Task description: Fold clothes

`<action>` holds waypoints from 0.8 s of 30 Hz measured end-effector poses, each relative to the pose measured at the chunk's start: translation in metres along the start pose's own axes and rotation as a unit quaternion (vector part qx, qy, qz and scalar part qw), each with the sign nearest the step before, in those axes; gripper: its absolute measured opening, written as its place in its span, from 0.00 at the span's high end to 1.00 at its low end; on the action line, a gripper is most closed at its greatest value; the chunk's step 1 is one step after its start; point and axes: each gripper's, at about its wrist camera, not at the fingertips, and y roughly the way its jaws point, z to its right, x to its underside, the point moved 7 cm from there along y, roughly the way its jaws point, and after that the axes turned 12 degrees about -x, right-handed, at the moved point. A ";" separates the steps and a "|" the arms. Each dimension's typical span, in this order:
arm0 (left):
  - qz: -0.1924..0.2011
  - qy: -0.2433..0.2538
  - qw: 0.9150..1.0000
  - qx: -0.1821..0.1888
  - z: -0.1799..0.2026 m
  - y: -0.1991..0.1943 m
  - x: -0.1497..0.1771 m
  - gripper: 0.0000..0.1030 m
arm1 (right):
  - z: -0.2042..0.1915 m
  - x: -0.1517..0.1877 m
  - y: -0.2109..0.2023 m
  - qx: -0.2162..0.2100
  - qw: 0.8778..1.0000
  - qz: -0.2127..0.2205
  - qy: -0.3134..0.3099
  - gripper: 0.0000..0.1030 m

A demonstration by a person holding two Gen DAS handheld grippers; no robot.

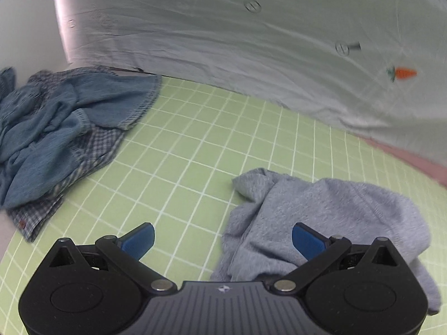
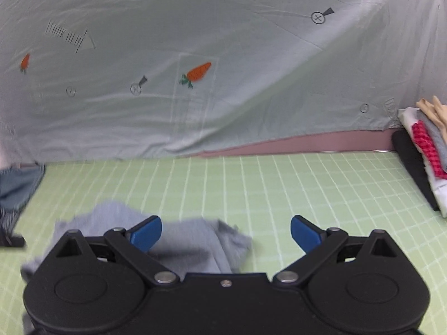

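Note:
A crumpled grey fleece garment (image 1: 321, 217) lies on the green gridded mat (image 1: 195, 145). My left gripper (image 1: 223, 241) is open and empty, with its right finger over the garment's left edge. In the right wrist view the same grey garment (image 2: 192, 240) lies low and left. My right gripper (image 2: 226, 234) is open and empty, with its left finger above the garment and its right finger over bare mat (image 2: 307, 189).
A heap of blue denim and checked clothes (image 1: 56, 131) lies at the mat's left; its edge shows in the right wrist view (image 2: 16, 187). A stack of folded clothes (image 2: 424, 162) stands at the right. A pale sheet with carrot prints (image 2: 195, 75) hangs behind.

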 end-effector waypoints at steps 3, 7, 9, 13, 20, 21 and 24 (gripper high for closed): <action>-0.025 0.013 1.000 -0.001 0.011 0.019 0.008 0.00 | -0.010 0.002 0.030 -0.002 1.000 -0.017 0.000 0.02; -0.065 0.028 0.997 -0.011 0.017 0.049 0.027 0.00 | -0.011 0.037 0.071 0.002 0.996 -0.089 0.001 0.02; -0.086 0.013 0.996 0.000 0.015 0.061 0.034 0.00 | -0.009 0.057 0.087 0.003 0.992 -0.128 -0.004 0.02; -0.102 -0.013 0.994 0.022 0.011 0.070 0.033 0.00 | -0.007 0.064 0.092 -0.003 0.991 -0.137 0.002 0.02; -0.062 0.002 0.998 0.017 0.001 0.035 0.028 0.00 | -0.004 0.049 0.062 -0.002 0.995 -0.096 0.008 0.02; -0.055 0.001 0.998 0.017 -0.003 0.027 0.030 0.00 | -0.002 0.047 0.052 -0.001 0.996 -0.088 0.006 0.02; -0.040 -0.001 0.999 0.014 -0.014 0.005 0.042 0.00 | 0.002 0.045 0.024 0.004 0.998 -0.065 -0.006 0.02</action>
